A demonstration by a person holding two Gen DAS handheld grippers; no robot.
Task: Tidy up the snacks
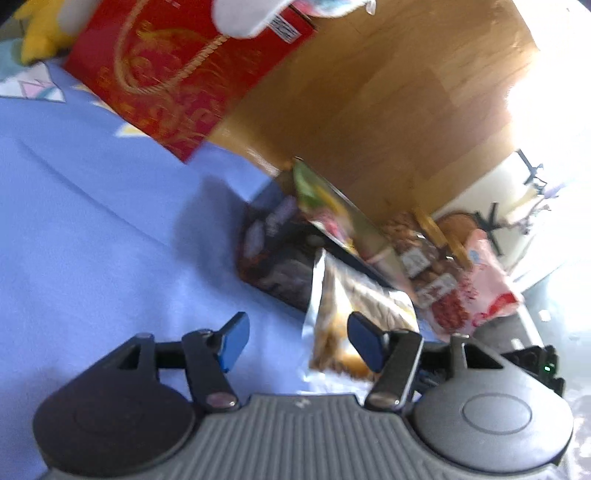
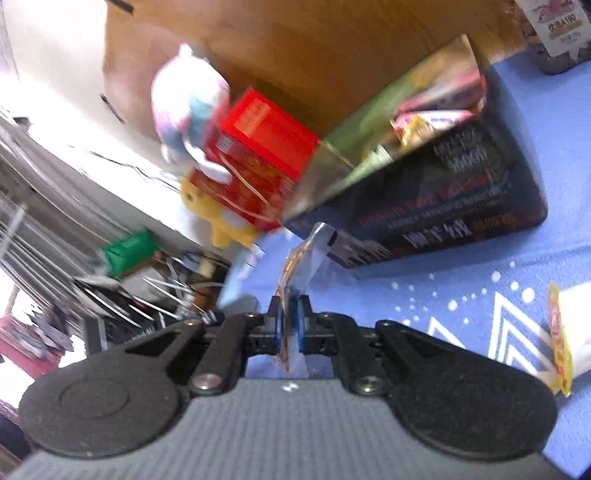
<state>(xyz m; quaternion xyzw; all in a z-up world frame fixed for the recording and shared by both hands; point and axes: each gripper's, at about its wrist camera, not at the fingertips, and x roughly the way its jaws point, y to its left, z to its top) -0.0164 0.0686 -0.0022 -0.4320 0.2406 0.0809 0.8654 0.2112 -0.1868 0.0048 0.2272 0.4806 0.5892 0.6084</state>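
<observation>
My left gripper (image 1: 300,338) is open over the blue cloth (image 1: 92,221). A silver and gold snack packet (image 1: 343,295) stands partly between its jaws, behind the right pad, and neither pad presses on it. My right gripper (image 2: 290,319) is shut on a thin packet (image 2: 301,254), orange print with a clear edge, seen edge-on. Just beyond both grippers sits an open dark box (image 1: 273,266) (image 2: 443,206) with white lettering. It holds several snack packets, among them a green one (image 1: 314,188) and a pink one (image 1: 487,280).
A red gift box (image 1: 166,74) (image 2: 266,147) stands beside the dark box, with a yellow plush (image 2: 221,225) and a white plush (image 2: 188,107) against it. A wooden board (image 1: 369,110) rises behind. A yellow and white packet (image 2: 561,343) lies at right, and a jar (image 2: 557,33) stands farther back.
</observation>
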